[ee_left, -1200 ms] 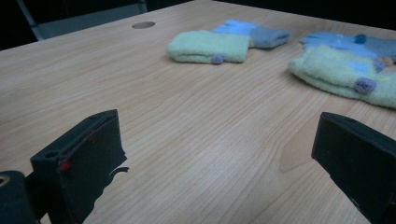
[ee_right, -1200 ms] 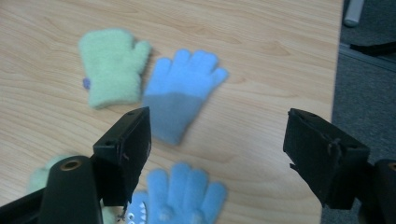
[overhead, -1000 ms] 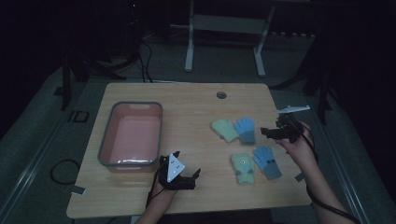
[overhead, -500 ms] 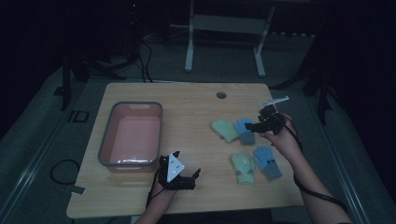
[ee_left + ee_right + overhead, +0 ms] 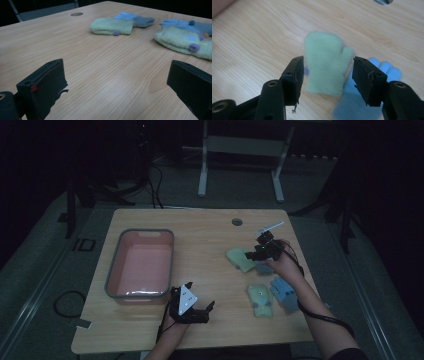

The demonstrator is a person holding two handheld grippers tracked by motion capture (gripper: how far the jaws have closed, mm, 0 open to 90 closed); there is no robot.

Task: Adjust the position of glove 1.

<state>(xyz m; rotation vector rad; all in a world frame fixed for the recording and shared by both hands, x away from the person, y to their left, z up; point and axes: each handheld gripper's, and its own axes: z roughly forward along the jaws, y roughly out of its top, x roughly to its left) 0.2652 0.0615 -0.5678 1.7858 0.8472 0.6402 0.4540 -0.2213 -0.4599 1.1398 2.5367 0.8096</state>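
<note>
pink bin (image 5: 140,265) sits at table (image 5: 210,230) left, used as landmark, nothing in it that I can see. left gripper (image 5: 197,312) rests on table just right of bin's near corner, jaws wide apart, nothing between them, bare wood ahead in the left gripper view. further right of bin: green mitten (image 5: 241,259) with blue glove (image 5: 262,267) partly under it, right gripper (image 5: 260,251) over them. near pair, a second green mitten (image 5: 261,299) and blue glove (image 5: 286,292), lies further right of bin and toward table's near edge.

right gripper view: half-open jaws straddle the green mitten (image 5: 325,63), pads not pressing it yet, blue glove (image 5: 359,100) under right jaw.

risks, my read: right jaw sits over the blue glove so a close may pinch both and drag the glove along; fuzzy mitten lies flat, jaws may skim off the top if not low enough; view is blurred by motion, so the close could land off-centre and catch only the thumb.

vs earlier frames: right gripper has come in from right table edge toward bin side, now over far pair; its jaws have just been closing, mitten between them. left gripper same spot by bin. mittens, gloves, bin unmoved
</note>
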